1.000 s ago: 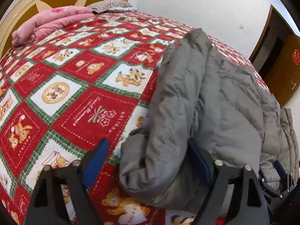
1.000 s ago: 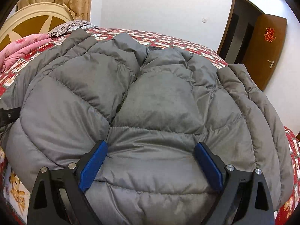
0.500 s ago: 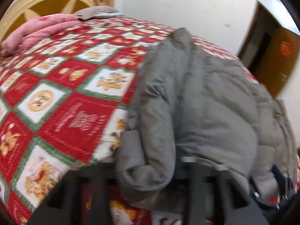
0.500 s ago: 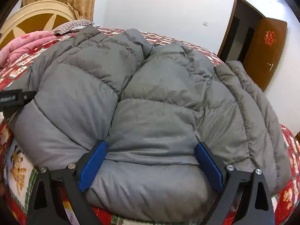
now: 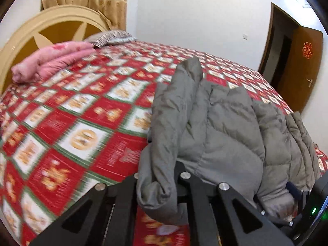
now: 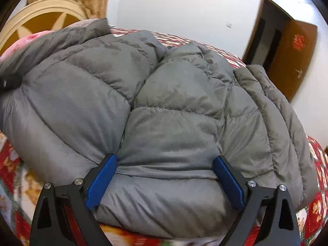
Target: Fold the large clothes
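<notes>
**Grey puffer jacket pinched at one edge on the patterned bed**

White walls and a brown door (image 5: 297, 69) stand behind the bed (image 5: 67, 135), which wears a red, white and green quilt. On the bed's right half lies the grey puffer jacket (image 5: 229, 127). The left hand-held gripper (image 5: 157, 176) has its jaws clamped on the jacket's near left edge, which bunches up between them. The right hand-held gripper (image 6: 164, 176) stands wide apart, its blue pads (image 6: 100, 182) flanking the jacket's near hem.
</notes>
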Demonstrator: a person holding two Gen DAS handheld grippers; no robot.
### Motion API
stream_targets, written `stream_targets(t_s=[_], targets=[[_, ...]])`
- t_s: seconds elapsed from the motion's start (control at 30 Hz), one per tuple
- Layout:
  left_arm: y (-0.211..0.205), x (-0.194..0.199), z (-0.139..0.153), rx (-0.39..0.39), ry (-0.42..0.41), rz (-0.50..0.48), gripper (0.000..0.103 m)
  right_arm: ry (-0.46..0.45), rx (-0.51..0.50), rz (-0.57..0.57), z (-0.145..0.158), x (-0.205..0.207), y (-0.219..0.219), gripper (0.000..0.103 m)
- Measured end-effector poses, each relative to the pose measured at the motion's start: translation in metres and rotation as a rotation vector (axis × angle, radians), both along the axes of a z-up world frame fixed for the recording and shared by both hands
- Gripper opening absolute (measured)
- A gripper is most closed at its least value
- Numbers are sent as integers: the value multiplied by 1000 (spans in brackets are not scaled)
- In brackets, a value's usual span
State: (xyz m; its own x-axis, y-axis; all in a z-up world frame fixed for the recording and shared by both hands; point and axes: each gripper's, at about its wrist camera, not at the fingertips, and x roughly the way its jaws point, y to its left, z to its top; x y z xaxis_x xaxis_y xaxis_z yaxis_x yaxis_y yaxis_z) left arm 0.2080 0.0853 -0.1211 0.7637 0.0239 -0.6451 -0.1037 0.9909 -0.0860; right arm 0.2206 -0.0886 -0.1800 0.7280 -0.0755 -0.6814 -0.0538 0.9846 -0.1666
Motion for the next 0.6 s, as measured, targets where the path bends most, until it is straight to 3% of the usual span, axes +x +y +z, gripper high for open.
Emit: stream_targets(t_s=[0.1, 0.17, 0.33, 0.43, 0.6], targets=[[20, 0, 18, 31, -28, 35, 8, 3, 1, 109, 4, -2, 29, 95], [23, 0, 32, 95, -60, 42, 8, 15, 30, 164, 11, -1, 36, 95], [-4, -16, 77, 286, -224, -11, 7, -26, 127, 203, 48, -26, 3, 95], [-38, -26, 100, 338, -302, -92, 7, -81, 137, 150, 67, -46, -43, 95], [-106, -36, 117, 371, -371, -252, 7, -47, 218, -50, 68, -53, -139, 95]])
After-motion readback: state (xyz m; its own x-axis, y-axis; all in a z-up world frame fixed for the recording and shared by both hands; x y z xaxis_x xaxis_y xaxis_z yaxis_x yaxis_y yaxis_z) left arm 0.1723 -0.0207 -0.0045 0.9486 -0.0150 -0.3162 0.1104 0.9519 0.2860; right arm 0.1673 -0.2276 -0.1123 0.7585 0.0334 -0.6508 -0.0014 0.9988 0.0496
